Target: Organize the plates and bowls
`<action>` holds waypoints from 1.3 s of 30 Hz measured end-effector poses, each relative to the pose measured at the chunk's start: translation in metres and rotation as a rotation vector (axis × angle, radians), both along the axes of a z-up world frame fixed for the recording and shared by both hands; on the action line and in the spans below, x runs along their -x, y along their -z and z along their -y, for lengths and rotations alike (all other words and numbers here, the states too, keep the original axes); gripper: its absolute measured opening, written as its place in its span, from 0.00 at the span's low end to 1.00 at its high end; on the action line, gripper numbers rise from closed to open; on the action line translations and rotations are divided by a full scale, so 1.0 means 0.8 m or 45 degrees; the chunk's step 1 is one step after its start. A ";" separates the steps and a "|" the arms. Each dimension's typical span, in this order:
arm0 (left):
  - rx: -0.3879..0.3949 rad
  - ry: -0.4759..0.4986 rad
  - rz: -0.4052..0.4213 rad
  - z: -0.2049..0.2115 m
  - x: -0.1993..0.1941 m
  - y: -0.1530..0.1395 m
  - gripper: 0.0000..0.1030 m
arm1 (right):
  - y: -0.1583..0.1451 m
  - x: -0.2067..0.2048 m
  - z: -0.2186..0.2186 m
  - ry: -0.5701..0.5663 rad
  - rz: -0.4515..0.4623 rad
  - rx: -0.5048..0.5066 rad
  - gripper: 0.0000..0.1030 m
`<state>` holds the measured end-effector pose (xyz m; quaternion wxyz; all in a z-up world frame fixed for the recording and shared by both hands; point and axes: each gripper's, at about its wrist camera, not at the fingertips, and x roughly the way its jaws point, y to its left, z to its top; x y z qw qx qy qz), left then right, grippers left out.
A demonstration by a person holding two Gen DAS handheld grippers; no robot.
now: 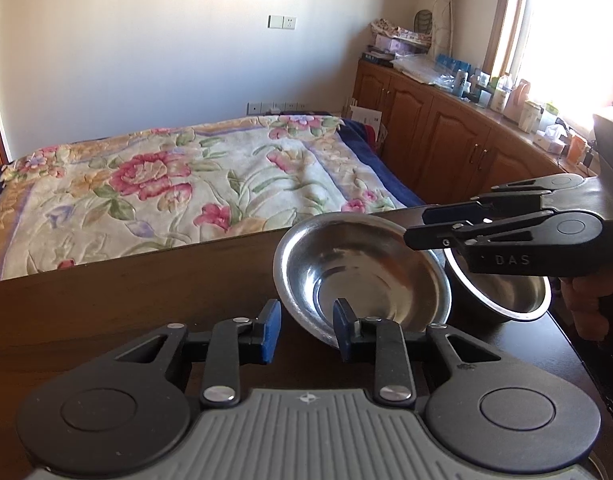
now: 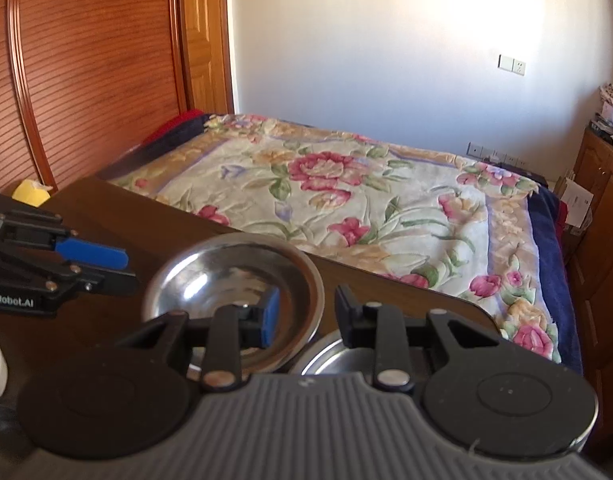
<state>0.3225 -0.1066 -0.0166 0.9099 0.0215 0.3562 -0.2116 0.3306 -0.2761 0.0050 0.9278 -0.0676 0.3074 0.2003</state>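
Observation:
A shallow steel bowl point(image 1: 358, 276) sits tilted on the dark wooden table point(image 1: 126, 300), leaning on a deeper steel bowl point(image 1: 502, 296) to its right. My left gripper point(image 1: 306, 332) is open at the shallow bowl's near rim, with the rim running between its blue pads and neither pad pressing on it. My right gripper point(image 1: 414, 227) reaches in from the right over the deeper bowl, its tips at the shallow bowl's right rim. In the right wrist view the shallow bowl point(image 2: 226, 280) has its rim in the gap of the right gripper point(image 2: 308, 314), which stands open. The deeper bowl point(image 2: 338, 356) lies below it, and the left gripper point(image 2: 128, 270) is at the left.
A bed with a floral blanket point(image 1: 178, 184) lies just beyond the table's far edge. Wooden cabinets point(image 1: 438, 132) with a cluttered top line the right wall. A yellow object point(image 2: 30, 194) sits past the table's left corner. A hand point(image 1: 586, 304) holds the right gripper.

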 end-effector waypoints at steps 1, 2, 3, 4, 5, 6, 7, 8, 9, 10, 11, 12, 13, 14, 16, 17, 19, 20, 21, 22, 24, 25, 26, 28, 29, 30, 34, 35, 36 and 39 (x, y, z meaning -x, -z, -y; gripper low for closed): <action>0.004 -0.001 -0.007 -0.001 -0.002 0.002 0.30 | 0.001 -0.003 -0.002 -0.002 -0.006 0.010 0.31; 0.009 -0.002 -0.013 -0.001 -0.004 0.003 0.30 | 0.002 -0.006 -0.003 -0.003 -0.011 0.019 0.31; 0.015 -0.004 -0.021 -0.002 -0.005 0.004 0.30 | 0.003 -0.010 -0.004 -0.003 -0.017 0.026 0.31; 0.022 -0.007 -0.019 -0.001 -0.008 0.005 0.30 | 0.004 -0.012 -0.005 -0.005 -0.024 0.031 0.31; 0.027 -0.008 -0.024 -0.002 -0.010 0.005 0.30 | 0.006 -0.015 -0.007 -0.006 -0.031 0.037 0.31; 0.029 -0.009 -0.027 -0.003 -0.012 0.006 0.30 | 0.007 -0.016 -0.008 -0.005 -0.037 0.044 0.31; 0.030 -0.010 -0.028 -0.003 -0.013 0.007 0.30 | 0.008 -0.019 -0.009 -0.006 -0.043 0.050 0.31; 0.030 -0.011 -0.030 -0.002 -0.013 0.007 0.30 | 0.009 -0.020 -0.010 -0.006 -0.051 0.053 0.31; 0.029 -0.010 -0.031 -0.001 -0.014 0.008 0.30 | 0.011 -0.022 -0.011 -0.007 -0.058 0.055 0.31; 0.028 -0.010 -0.032 0.000 -0.015 0.008 0.30 | 0.012 -0.023 -0.011 -0.006 -0.063 0.057 0.31; 0.026 -0.010 -0.033 0.000 -0.016 0.009 0.30 | 0.013 -0.026 -0.011 -0.005 -0.069 0.057 0.31; 0.023 -0.011 -0.033 0.000 -0.017 0.010 0.30 | 0.013 -0.028 -0.011 -0.005 -0.074 0.055 0.31; 0.020 -0.014 -0.035 0.001 -0.018 0.011 0.30 | 0.013 -0.029 -0.011 -0.004 -0.080 0.051 0.31; 0.018 -0.016 -0.036 0.001 -0.020 0.013 0.28 | 0.014 -0.031 -0.011 -0.004 -0.086 0.046 0.31; 0.019 -0.019 -0.038 0.002 -0.022 0.015 0.27 | 0.014 -0.035 -0.012 -0.003 -0.096 0.041 0.31; 0.021 -0.017 -0.040 0.002 -0.023 0.015 0.26 | 0.014 -0.036 -0.013 -0.004 -0.099 0.042 0.31; 0.024 -0.017 -0.044 0.002 -0.024 0.016 0.26 | 0.015 -0.039 -0.013 0.001 -0.099 0.048 0.31; 0.025 -0.016 -0.045 0.002 -0.025 0.016 0.25 | 0.015 -0.039 -0.015 0.003 -0.096 0.058 0.29; 0.025 -0.018 -0.046 0.002 -0.025 0.016 0.23 | 0.016 -0.040 -0.016 0.002 -0.102 0.067 0.24; 0.026 -0.022 -0.049 0.002 -0.026 0.017 0.23 | 0.016 -0.041 -0.017 0.005 -0.109 0.069 0.24; 0.030 -0.028 -0.059 0.002 -0.028 0.018 0.21 | 0.017 -0.042 -0.017 0.005 -0.121 0.060 0.24; 0.033 -0.031 -0.062 0.001 -0.029 0.019 0.21 | 0.018 -0.043 -0.016 0.007 -0.133 0.050 0.24; 0.034 -0.031 -0.065 0.001 -0.029 0.019 0.20 | 0.018 -0.044 -0.015 0.012 -0.143 0.038 0.24; 0.039 -0.034 -0.065 0.000 -0.028 0.019 0.18 | 0.020 -0.045 -0.014 0.016 -0.162 0.019 0.20; 0.042 -0.039 -0.062 -0.001 -0.026 0.017 0.17 | 0.020 -0.045 -0.013 0.016 -0.173 0.008 0.17; 0.039 -0.040 -0.054 -0.002 -0.024 0.015 0.16 | 0.019 -0.045 -0.013 0.015 -0.179 -0.003 0.17; 0.034 -0.043 -0.040 -0.008 -0.019 0.012 0.14 | 0.016 -0.038 -0.013 0.020 -0.176 -0.039 0.16; 0.036 -0.048 -0.037 -0.011 -0.018 0.011 0.13 | 0.015 -0.036 -0.013 0.020 -0.172 -0.049 0.16; 0.038 -0.053 -0.032 -0.013 -0.015 0.009 0.12 | 0.015 -0.033 -0.012 0.017 -0.167 -0.057 0.15; 0.035 -0.064 -0.009 -0.016 -0.007 0.003 0.11 | 0.011 -0.026 -0.014 0.007 -0.158 -0.067 0.14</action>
